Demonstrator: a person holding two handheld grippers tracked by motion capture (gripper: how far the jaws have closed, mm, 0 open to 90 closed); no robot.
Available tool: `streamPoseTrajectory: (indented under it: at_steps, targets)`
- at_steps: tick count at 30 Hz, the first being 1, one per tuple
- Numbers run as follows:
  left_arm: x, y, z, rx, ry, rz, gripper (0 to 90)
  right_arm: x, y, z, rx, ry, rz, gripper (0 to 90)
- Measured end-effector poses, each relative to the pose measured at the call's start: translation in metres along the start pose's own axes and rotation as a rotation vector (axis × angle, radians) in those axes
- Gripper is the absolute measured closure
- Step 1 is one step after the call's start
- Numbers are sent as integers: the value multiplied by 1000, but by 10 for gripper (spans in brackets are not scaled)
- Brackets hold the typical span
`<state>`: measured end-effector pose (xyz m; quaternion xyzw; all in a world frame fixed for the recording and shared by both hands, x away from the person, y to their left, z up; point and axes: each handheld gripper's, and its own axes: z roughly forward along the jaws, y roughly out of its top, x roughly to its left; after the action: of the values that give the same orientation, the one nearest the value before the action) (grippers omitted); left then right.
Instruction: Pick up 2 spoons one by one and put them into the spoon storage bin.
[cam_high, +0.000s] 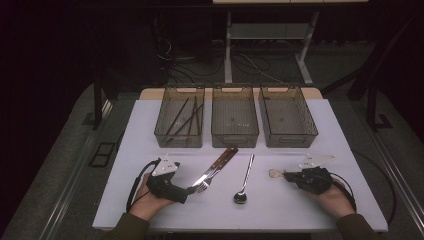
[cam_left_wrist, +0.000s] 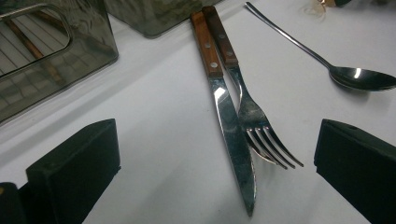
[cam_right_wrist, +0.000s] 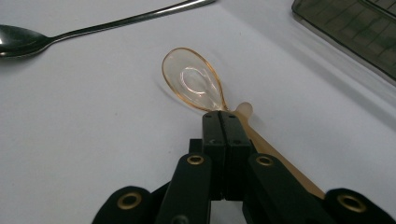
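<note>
The sorting had barely begun, by my judgement: only the left bin (cam_high: 179, 116) along the far edge of the white table (cam_high: 150, 210) held anything, a few dark sticks, while the middle bin (cam_high: 234, 116) and right bin (cam_high: 287, 116) stood empty. The knife (cam_left_wrist: 231, 135), fork (cam_left_wrist: 254, 119) and metal spoon (cam_high: 244, 180) lay loose near the front edge. The right gripper (cam_right_wrist: 223, 122) had its jaws pressed together on the neck of a clear amber plastic spoon (cam_right_wrist: 194, 80), its glassy bowl lying flat on the table towards the front right. The left gripper (cam_high: 192, 189) stood with jaws wide apart, the knife and fork tips between them, untouched.
</note>
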<state>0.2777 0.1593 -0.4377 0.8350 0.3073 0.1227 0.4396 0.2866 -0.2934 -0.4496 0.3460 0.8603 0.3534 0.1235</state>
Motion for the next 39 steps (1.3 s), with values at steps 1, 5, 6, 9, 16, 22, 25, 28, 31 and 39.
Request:
streamPoseTrajectory:
  at_steps: [1,5,6,9,16,22,25,28,31,39]
  targets:
    - [0,0,0,0,-1,1,0,-1,1,1,1,-1,0,891]
    - [0,0,0,1,-2,1,0,-4,4,4,-1,-11,-1,891]
    - [0,0,0,1,-2,1,0,-5,5,5,-3,-14,5,891]
    - [0,0,0,2,-2,2,0,-9,7,7,-6,-19,8,891]
    - [0,0,0,2,-4,2,0,-14,9,10,-8,-23,18,891]
    - [0,0,0,3,-7,4,0,-15,12,1,-36,-11,25,890]
    - [0,-1,1,3,-8,0,0,-19,18,-10,-65,-2,30,762]
    - [0,0,1,4,-11,8,0,-28,23,-13,-49,-4,24,671]
    - [0,0,1,4,-12,8,0,-37,26,-11,-45,29,25,585]
    - [0,-1,2,14,-20,5,0,-47,33,10,3,100,-8,523]
